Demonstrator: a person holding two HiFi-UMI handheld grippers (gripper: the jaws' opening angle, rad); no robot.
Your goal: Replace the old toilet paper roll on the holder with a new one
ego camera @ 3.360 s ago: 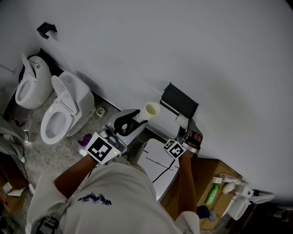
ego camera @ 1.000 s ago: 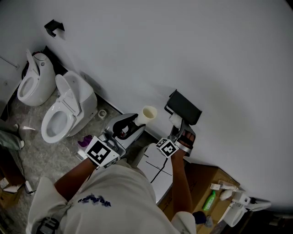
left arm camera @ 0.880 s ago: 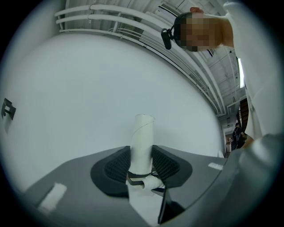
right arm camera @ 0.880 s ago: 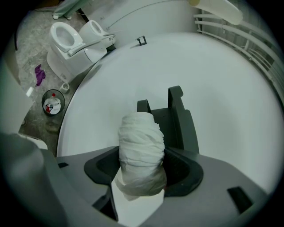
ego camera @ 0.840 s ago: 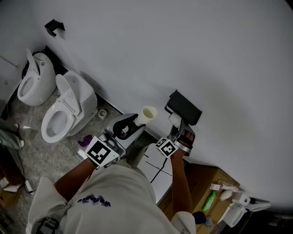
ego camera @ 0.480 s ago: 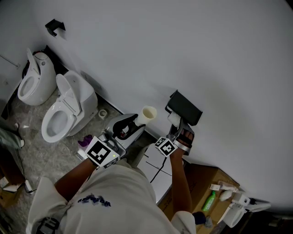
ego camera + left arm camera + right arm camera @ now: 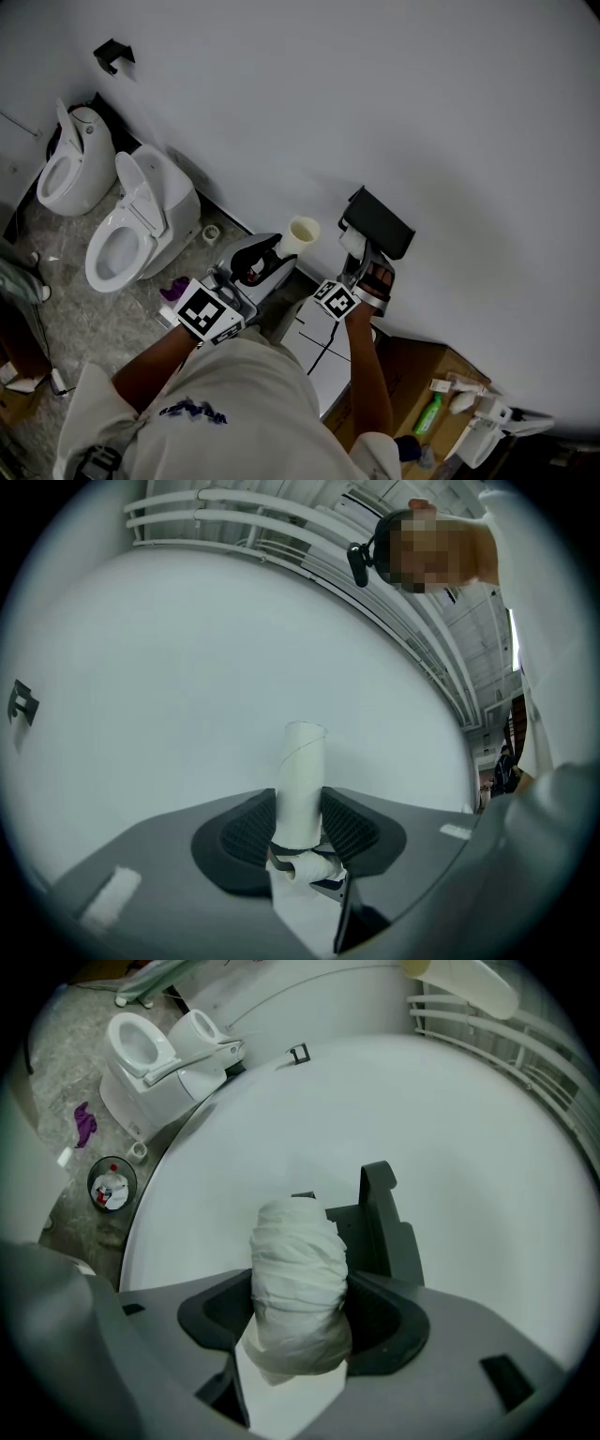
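Well, the person stands close to the white wall [image 7: 328, 103] with a gripper in each hand. The left gripper [image 7: 270, 249] has its jaws clamped on a bare cardboard tube [image 7: 302, 234], which stands upright between the ribbed pads and sticks out well past their tips; in the left gripper view the tube [image 7: 302, 780] shows against nothing but plain wall. It is held off to the left of the black holder [image 7: 379, 221] mounted on that wall, apart from it. The right gripper [image 7: 360, 266] is squeezed onto a full white toilet paper roll [image 7: 352, 242], its wrapping wrinkled, and holds it right up at the lower left end of the holder. In the right gripper view the roll [image 7: 300, 1283] fills the gap between the jaws and covers part of the holder [image 7: 382, 1227] behind it; I can't tell whether the two touch. Further left along the wall stand two white toilets, the nearer one [image 7: 141, 230] with its lid up and another [image 7: 67, 164] beyond it, and a second small black holder [image 7: 112, 54] hangs high on the wall. A purple cloth [image 7: 173, 286] lies on the floor near the nearer toilet. To the person's right sits a cardboard box [image 7: 412, 361] with a green bottle [image 7: 433, 410] on it.
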